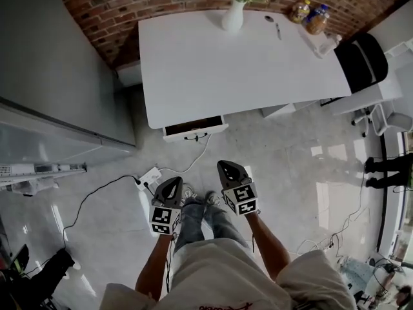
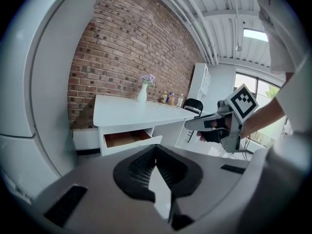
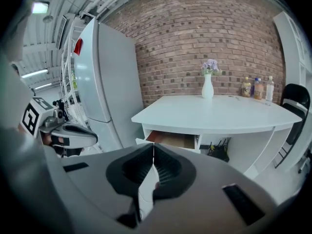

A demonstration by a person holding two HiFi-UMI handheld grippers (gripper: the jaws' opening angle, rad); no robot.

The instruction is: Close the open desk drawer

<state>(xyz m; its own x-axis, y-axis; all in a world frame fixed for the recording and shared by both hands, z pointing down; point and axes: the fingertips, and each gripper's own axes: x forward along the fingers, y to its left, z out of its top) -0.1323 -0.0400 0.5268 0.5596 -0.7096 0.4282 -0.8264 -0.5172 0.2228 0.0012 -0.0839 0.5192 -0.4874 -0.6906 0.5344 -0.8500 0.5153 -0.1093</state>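
Observation:
A white desk (image 1: 213, 70) stands against the brick wall, with its drawer (image 1: 193, 128) pulled out at the front left corner, brown inside. The drawer (image 2: 127, 139) shows open in the left gripper view and the drawer (image 3: 171, 140) in the right gripper view too. My left gripper (image 1: 171, 184) and right gripper (image 1: 227, 169) are held side by side above the floor, well short of the desk. Both are shut with nothing between the jaws. The left gripper (image 2: 156, 152) and right gripper (image 3: 154, 149) both point toward the drawer.
A tall grey fridge (image 1: 51, 76) stands left of the desk. A power strip (image 1: 150, 177) and cables lie on the floor in front of the drawer. On the desk are a white vase with flowers (image 1: 233, 11) and bottles (image 1: 308, 15). A black chair (image 1: 360, 60) stands at the right.

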